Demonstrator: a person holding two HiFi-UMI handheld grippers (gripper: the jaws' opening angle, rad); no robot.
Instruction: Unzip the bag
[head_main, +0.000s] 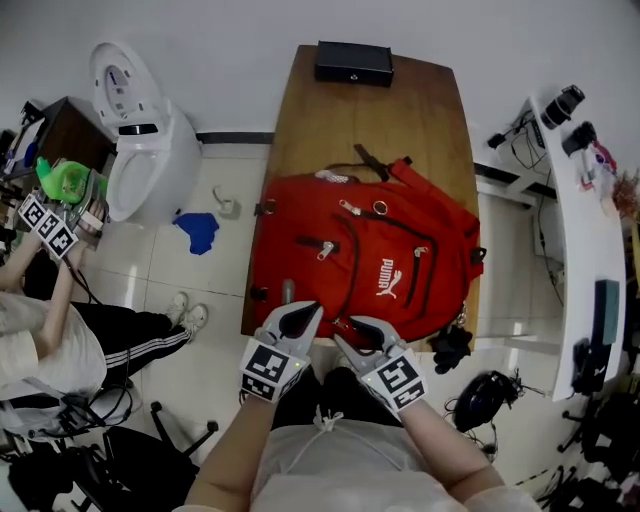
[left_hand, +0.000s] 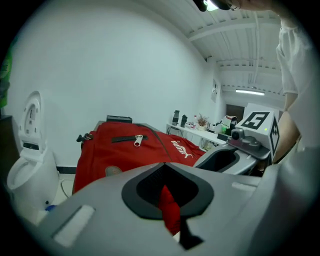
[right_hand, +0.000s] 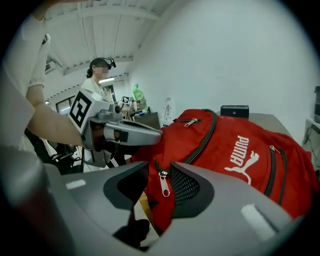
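Observation:
A red backpack (head_main: 370, 260) lies flat on a wooden table (head_main: 420, 100). Both grippers are at its near edge. My left gripper (head_main: 300, 315) is shut on a fold of the bag's red fabric (left_hand: 170, 210), pinched between its jaws in the left gripper view. My right gripper (head_main: 358, 330) stands open just right of it. In the right gripper view a silver zipper pull (right_hand: 163, 184) at the end of the main dark zipper hangs between the open jaws of the right gripper (right_hand: 159, 192), and the pads do not press on it. The other pockets' zippers look closed.
A black box (head_main: 354, 62) sits at the table's far end. A black object (head_main: 452, 348) lies at the near right corner. A white toilet (head_main: 140, 150) and blue cloth (head_main: 198, 230) are left of the table. A person (head_main: 40, 330) sits at far left. A white desk (head_main: 590, 230) runs along the right.

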